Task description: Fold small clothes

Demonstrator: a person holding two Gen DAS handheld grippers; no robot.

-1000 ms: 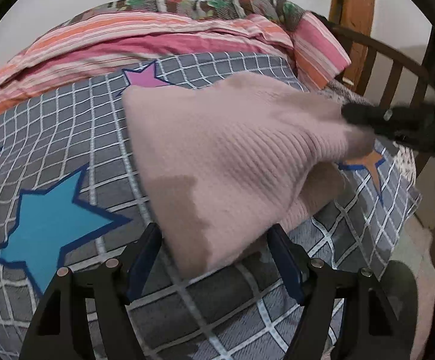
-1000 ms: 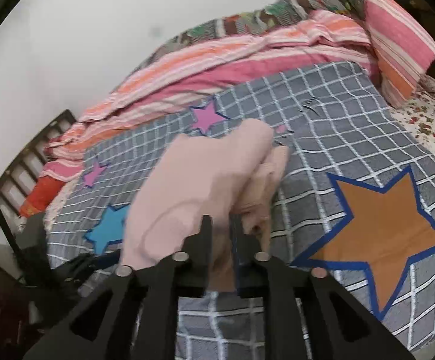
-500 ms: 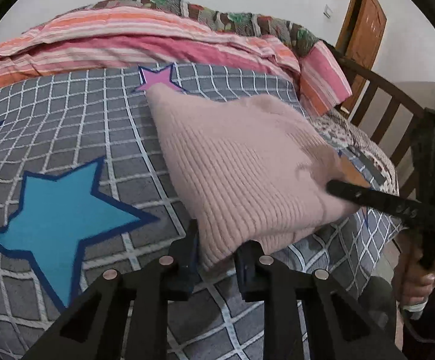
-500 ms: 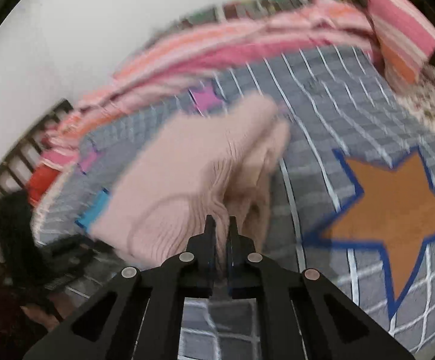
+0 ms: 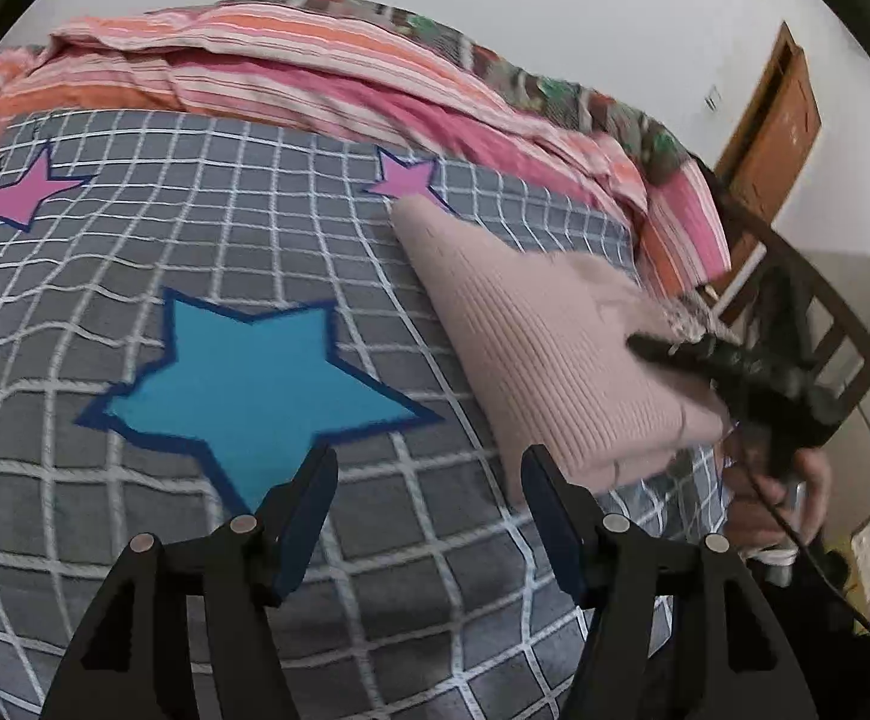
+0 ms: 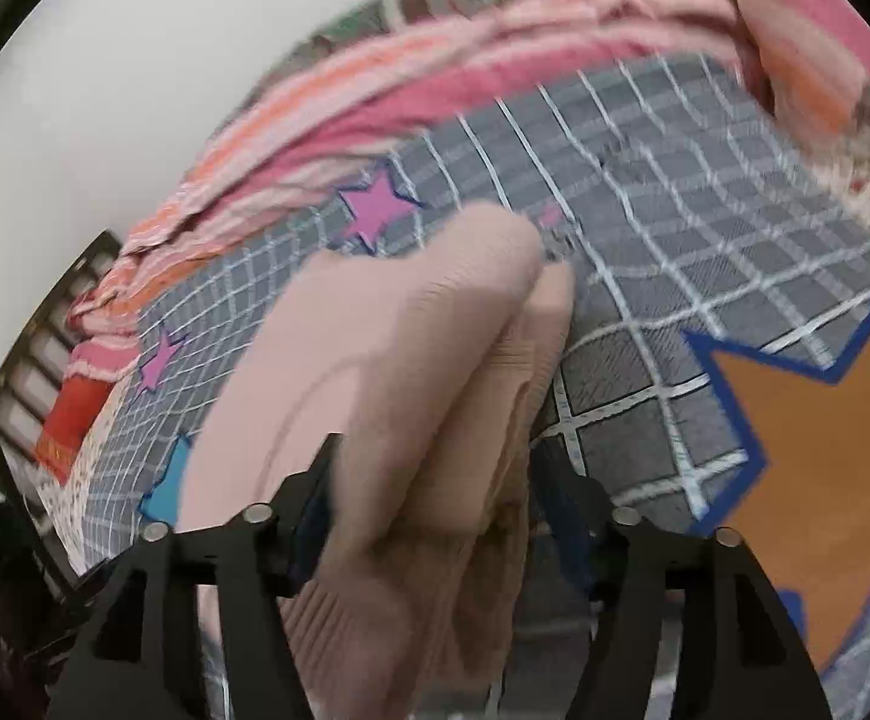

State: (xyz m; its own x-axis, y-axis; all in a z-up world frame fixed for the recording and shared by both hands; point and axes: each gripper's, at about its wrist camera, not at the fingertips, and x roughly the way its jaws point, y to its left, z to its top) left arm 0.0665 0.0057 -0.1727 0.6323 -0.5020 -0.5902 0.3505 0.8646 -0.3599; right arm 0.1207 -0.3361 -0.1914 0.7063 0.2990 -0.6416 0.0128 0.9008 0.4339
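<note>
One garment in play: a pink ribbed knit sweater (image 5: 561,354), folded into a thick pad, lying on the grey checked bedspread (image 5: 135,312) printed with stars.

Left wrist view: the sweater sits right of centre, its far corner touching the small purple star (image 5: 405,180) and its near corner reaching toward the lower right. The left gripper (image 5: 429,480) stands at the bottom centre of the frame with its jaws apart and opening; nothing lies between them, only bedspread. The sweater's near edge is just up and to the right of the right-hand finger; contact cannot be told. The large blue star (image 5: 249,378) lies up and left of the left-hand finger. At right of the frame the right gripper (image 5: 645,345) reaches in from the edge, its tip over the sweater's right side, a hand (image 5: 789,492) below it on the handle.

Right wrist view (blurred): the sweater (image 6: 411,372) fills the centre and lower centre, its stacked folds running up from between the fingers. The right gripper (image 6: 435,480) has its jaws spread and opening, with the sweater's thick folded edge between them; the pads do not appear to press on it. The orange star (image 6: 825,450) lies at right of the frame, beside the sweater.

A striped pink blanket (image 5: 315,66) is bunched along the top of the bed, well beyond the sweater.
</note>
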